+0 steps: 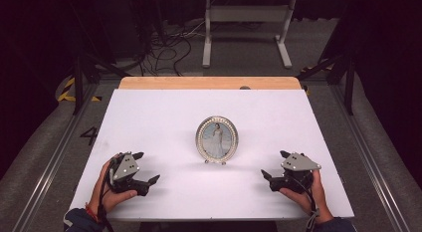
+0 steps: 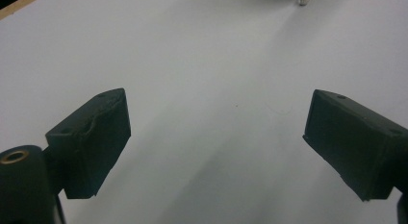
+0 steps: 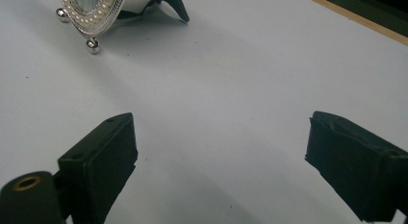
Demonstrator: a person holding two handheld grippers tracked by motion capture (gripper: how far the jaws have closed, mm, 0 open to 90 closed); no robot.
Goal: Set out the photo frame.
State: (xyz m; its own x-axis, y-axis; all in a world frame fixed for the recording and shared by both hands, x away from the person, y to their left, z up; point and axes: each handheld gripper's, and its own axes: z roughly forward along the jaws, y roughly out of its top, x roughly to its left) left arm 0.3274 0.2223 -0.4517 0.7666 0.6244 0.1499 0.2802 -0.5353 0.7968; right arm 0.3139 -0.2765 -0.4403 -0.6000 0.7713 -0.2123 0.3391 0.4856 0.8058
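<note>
With both the left claw [image 1: 149,168] and right claw [image 1: 273,165] gaping empty, a careless nudge could topple the upright oval picture frame [image 1: 217,139] on the bench [image 1: 149,117].

A lab: white-topped table [image 1: 149,122] on metal rails [image 1: 54,152], floor cables [image 1: 169,50], dark surroundings.

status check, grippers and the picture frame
Left gripper open, empty, low over the white table. Right gripper open, empty. Oval frame upright between them, untouched. Nothing blocking.

grey floor [image 1: 40,142] | tangled cables [image 1: 166,48] | white stand [image 1: 247,23] | dark surroundings
</note>
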